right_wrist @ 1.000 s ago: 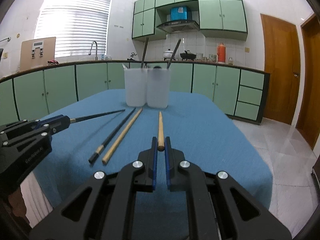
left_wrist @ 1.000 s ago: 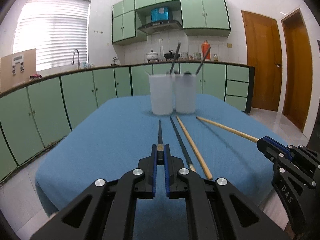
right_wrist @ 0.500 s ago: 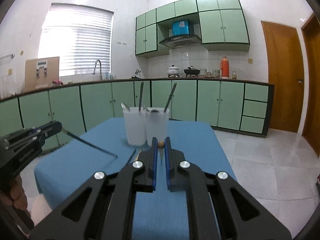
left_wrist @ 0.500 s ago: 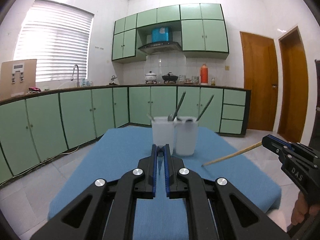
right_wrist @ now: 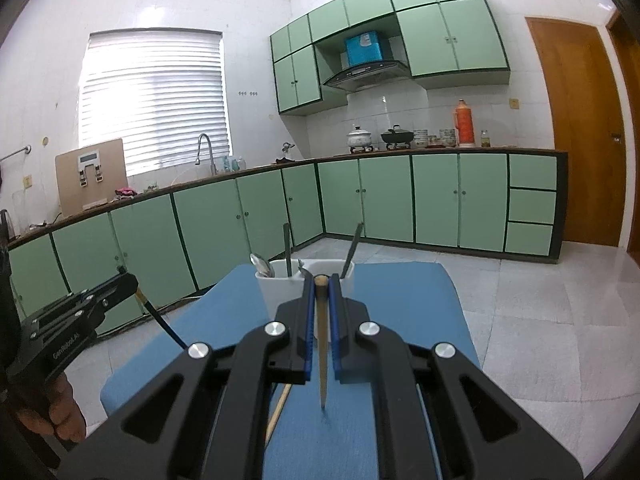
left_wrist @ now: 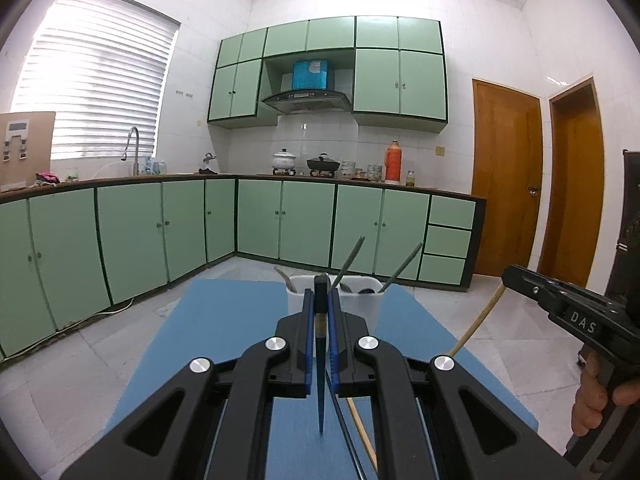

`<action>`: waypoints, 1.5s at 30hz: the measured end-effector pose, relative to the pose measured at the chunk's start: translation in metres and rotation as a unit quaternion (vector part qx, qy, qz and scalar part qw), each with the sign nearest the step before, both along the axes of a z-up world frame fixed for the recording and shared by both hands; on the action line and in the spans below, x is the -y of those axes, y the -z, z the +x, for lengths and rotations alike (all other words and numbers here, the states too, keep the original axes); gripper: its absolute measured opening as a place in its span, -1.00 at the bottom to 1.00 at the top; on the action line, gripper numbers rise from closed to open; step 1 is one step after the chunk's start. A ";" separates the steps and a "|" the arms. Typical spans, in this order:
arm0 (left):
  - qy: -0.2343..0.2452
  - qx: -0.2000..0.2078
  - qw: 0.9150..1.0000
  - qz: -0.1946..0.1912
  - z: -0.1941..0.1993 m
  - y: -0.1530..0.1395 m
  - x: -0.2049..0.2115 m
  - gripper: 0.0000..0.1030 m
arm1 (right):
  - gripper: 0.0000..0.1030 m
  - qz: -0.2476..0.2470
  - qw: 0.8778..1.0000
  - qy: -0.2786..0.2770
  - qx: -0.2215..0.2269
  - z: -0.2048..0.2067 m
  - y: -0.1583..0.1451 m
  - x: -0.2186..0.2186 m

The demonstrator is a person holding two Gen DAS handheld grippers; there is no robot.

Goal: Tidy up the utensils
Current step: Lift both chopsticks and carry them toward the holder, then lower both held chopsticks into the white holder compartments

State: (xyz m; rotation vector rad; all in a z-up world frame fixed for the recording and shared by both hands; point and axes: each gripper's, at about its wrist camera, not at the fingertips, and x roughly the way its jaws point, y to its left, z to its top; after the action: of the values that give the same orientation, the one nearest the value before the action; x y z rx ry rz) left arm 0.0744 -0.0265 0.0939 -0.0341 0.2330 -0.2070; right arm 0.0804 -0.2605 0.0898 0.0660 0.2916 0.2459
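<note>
My left gripper [left_wrist: 321,300] is shut on a dark chopstick [left_wrist: 321,380] that hangs tip down over the blue table [left_wrist: 224,320]. My right gripper [right_wrist: 320,288] is shut on a wooden chopstick [right_wrist: 322,360], also tip down. Two white cups [left_wrist: 356,304] with dark utensils and a spoon stand at the table's far end, just beyond both grippers; they also show in the right wrist view [right_wrist: 280,284]. A second dark chopstick [left_wrist: 344,420] and a second wooden chopstick [left_wrist: 362,432] lie on the table below. The right gripper shows in the left view [left_wrist: 508,276], the left gripper in the right view [right_wrist: 128,280].
The blue table ends close to the cups, with tiled floor [right_wrist: 520,320] around it. Green cabinets [left_wrist: 160,232] and a counter line the far walls. Wooden doors [left_wrist: 508,184] stand at the right.
Both grippers have risen and tipped, lifting one chopstick each off the table. The chopsticks now hang tip down instead of pointing forward. The cups sit lower in both views.
</note>
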 end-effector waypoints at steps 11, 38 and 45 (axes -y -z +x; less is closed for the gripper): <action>0.013 0.011 1.000 -0.003 0.021 -0.030 -0.008 -0.87 | -0.88 -0.013 0.999 -0.038 0.008 0.024 -0.040 -0.008; -0.002 0.123 0.992 -0.023 0.169 -0.113 0.019 -0.87 | -0.88 -0.023 0.997 -0.020 0.075 0.162 -0.132 -0.007; -0.004 0.081 0.996 -0.024 0.218 -0.069 0.024 -0.87 | -0.88 -0.020 0.999 -0.015 0.035 0.199 -0.089 -0.014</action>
State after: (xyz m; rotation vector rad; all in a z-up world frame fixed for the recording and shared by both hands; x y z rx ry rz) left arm 0.2921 -0.0507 0.1629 -0.0652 0.0656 -0.2072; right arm 0.2790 -0.2467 0.1789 0.0134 0.2276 0.2713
